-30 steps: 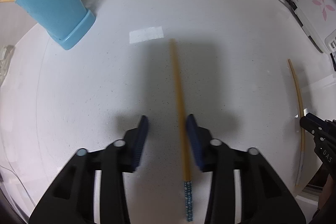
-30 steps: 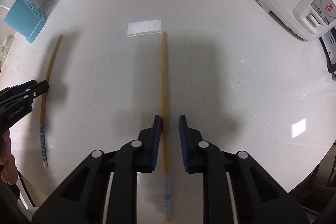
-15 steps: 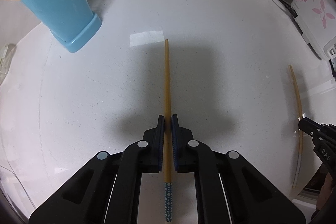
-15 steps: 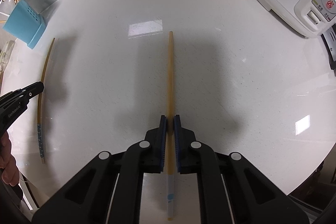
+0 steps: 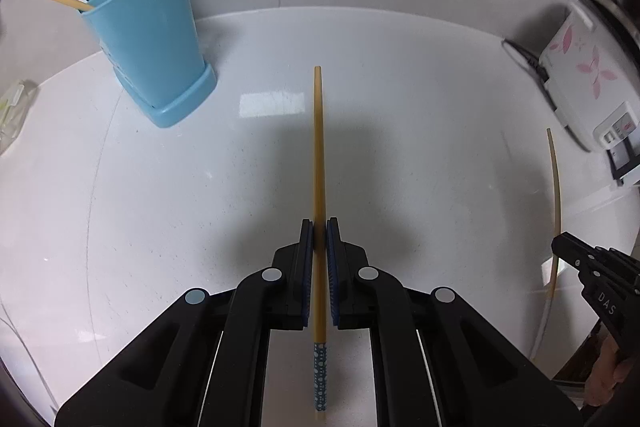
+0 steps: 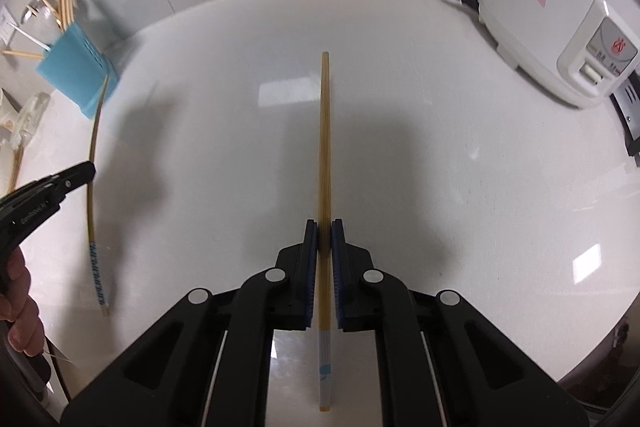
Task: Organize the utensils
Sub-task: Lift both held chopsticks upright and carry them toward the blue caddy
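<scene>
the left gripper [image 5: 319,227] has its blue-padded black jaws pressed together on a long tan bamboo chopstick with a blue dotted end [image 5: 319,167]. the stick runs straight toward twelve o'clock in the left wrist view, its patterned butt trailing back between the gripper's arms at six. the right gripper [image 6: 324,227] pinches in the same way a second tan bamboo chopstick with a white end bearing a pale blue mark [image 6: 325,147], which also points toward twelve in its own view.

each stick is thin, slightly tapered and plain along its shaft, and sits over the white speckled round tabletop [image 5: 200,207], whose surface is shadowed beneath the tools.

at ten o'clock in the left wrist view stands a light blue plastic utensil holder [image 5: 148,47] with a flared foot. it holds several more tan chopsticks, a white textured scoop and metal spoons, all leaning out of the rim.

at two o'clock sits a white rice cooker with pink flower print [image 5: 580,75], a dark cord at its back. a crumpled clear plastic wrapper [image 5: 14,111] lies at nine, at the table's edge. a person's fingers [image 6: 18,299] grip the left tool's handle at eight in the right wrist view.
</scene>
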The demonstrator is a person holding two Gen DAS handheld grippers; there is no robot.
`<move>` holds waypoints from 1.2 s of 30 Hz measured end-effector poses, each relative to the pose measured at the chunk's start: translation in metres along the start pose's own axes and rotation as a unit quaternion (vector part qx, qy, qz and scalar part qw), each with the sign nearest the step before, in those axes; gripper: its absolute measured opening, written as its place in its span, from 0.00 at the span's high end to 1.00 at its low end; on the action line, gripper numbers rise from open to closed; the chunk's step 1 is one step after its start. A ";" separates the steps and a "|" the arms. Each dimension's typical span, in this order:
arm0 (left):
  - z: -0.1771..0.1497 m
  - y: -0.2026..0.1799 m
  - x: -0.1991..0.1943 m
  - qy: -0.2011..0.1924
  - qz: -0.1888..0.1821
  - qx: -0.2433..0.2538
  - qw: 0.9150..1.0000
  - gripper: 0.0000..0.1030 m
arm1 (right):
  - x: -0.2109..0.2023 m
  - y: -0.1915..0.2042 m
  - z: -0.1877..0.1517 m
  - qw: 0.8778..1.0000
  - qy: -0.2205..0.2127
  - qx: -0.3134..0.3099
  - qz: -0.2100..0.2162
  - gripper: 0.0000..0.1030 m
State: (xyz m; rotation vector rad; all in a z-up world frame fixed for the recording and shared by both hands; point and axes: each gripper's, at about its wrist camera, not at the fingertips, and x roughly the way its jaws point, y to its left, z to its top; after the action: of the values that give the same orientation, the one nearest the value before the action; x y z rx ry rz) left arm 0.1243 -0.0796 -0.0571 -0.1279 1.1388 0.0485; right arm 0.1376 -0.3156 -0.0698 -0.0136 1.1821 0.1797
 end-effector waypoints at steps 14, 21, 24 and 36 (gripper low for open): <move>0.012 0.024 -0.042 -0.069 -0.011 -0.022 0.997 0.94 | -0.041 0.010 0.004 0.996 -0.087 0.003 0.007 0.94; 0.020 0.037 -0.066 -0.102 -0.009 -0.028 0.994 0.94 | -0.058 0.023 0.010 0.993 -0.118 0.002 0.003 0.94; 0.024 0.042 -0.077 -0.115 -0.010 -0.028 0.993 0.94 | -0.064 0.030 0.014 0.991 -0.131 -0.001 0.000 0.94; 0.050 0.067 -0.118 -0.149 0.000 -0.032 0.988 0.94 | -0.085 0.058 0.037 0.985 -0.171 -0.011 0.003 0.94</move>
State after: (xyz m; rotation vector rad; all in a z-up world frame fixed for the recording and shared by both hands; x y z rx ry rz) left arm 0.1127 -0.0033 0.0653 -0.1716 0.8383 0.1005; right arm 0.1322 -0.2663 0.0278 0.0014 0.8366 0.1909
